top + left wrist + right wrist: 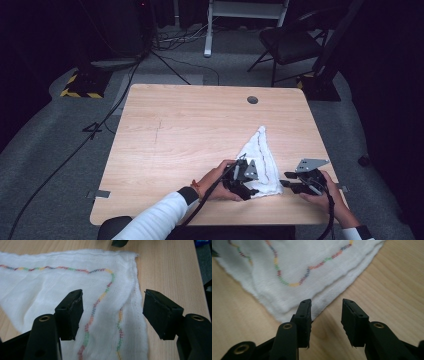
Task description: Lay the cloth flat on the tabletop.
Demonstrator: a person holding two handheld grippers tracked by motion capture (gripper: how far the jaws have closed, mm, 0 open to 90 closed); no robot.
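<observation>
left gripper (113,312) hangs spread over the white cloth (75,290), pinching nothing; right gripper (325,315) is spread just beside its near corner. the cloth lies folded into a triangle at the table (175,125) front; further folding looks left.

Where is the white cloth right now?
In the high view, the white cloth lies folded on the table's near right part, between the left gripper and right gripper.

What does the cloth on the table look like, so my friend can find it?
Look at the wooden table, near its front right edge. The white cloth lies there folded into a triangle, with a wavy rainbow-coloured line stitched along it.
</observation>
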